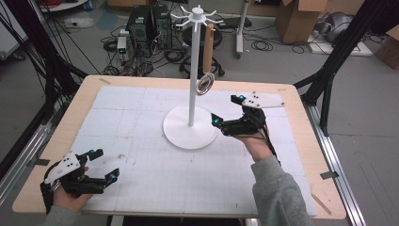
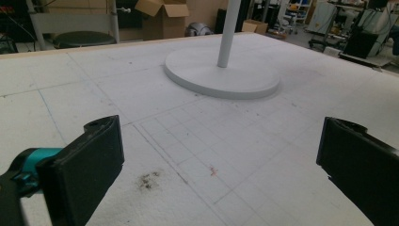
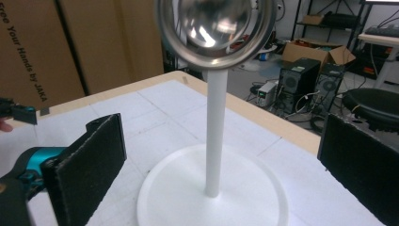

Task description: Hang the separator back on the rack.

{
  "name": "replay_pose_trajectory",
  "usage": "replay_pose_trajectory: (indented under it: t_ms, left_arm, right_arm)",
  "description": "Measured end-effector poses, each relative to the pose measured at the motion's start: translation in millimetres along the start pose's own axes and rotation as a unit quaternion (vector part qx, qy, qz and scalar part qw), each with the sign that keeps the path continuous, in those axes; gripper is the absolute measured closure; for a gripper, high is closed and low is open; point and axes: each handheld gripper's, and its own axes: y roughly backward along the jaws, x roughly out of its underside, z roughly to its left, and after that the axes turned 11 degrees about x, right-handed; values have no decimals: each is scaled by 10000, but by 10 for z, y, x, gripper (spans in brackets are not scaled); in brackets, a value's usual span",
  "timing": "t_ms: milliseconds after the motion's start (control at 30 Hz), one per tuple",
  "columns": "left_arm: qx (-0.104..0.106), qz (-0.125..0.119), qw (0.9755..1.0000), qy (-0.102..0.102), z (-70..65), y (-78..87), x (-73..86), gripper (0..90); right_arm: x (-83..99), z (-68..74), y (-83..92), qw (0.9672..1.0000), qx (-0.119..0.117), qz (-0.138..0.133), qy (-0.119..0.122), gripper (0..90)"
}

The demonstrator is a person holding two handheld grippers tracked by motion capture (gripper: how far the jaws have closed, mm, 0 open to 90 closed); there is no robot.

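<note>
Hanging ladle above open right hand-held gripper

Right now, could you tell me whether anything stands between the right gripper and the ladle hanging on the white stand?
Nothing visible does. The right gripper, jaws open, sits beside the stand, and the ladle hangs above it with open air between.

left tool: jaws wide apart, nothing between them
right tool: jaws wide apart, empty, forearm stretched forward behind it

Steel ladle, wooden handle, hanging from white stand.
</note>
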Motion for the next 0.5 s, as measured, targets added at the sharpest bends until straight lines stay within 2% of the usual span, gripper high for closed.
replay_pose_trajectory:
  t_ms: [233,333,500]
  left_arm:
    - [13,-10,10000,8,-1,-22,-4,17]
    - [27,-10,10000,-6,3,-26,-7,17]
    - [39,2,10000,10,11,-39,-6,17]
  right_arm:
    - [275,-63,41,9998,-106,22,-193,7]
    - [351,-76,70,9993,-263,-10,-257,7]
    - [460,-60,123,9994,-305,21,-149,7]
